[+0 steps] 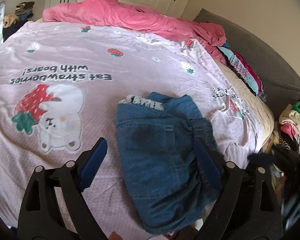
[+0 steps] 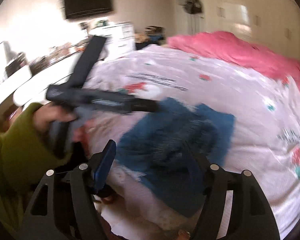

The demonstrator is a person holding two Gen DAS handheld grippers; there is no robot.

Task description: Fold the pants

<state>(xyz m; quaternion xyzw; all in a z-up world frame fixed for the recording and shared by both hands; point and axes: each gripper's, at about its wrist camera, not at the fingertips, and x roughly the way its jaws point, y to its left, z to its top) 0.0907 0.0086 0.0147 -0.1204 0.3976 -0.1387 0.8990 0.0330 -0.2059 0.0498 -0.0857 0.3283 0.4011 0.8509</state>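
Our left gripper (image 1: 150, 160) has its jaws spread wide, one on either side of the pants (image 1: 160, 160), which lie as a folded blue denim bundle on the lilac strawberry-print bedspread (image 1: 70, 60) near the bed's near edge. We hold nothing in it. Whether its right finger (image 1: 207, 160) touches the gathered waistband or only passes in front of it, we cannot tell.

Our right gripper (image 2: 150, 160) is also open and empty, poised over the same bundle, but its view is heavily smeared, so fine contact is not readable there. In that view we also see the left hand (image 2: 48, 118) in a green sleeve carrying the other tool.

We judge the fold to be nearly done, and the risks come from that. A finger snagging the puffy waistband could drag the top layer and spring the fold open. The bundle sits close to the mattress edge, so a careless push toward us could slide it off. The soft bedspread may bunch under it and get pinched along with the denim. The pink blanket (image 1: 130, 18) lies well apart and poses no trouble.
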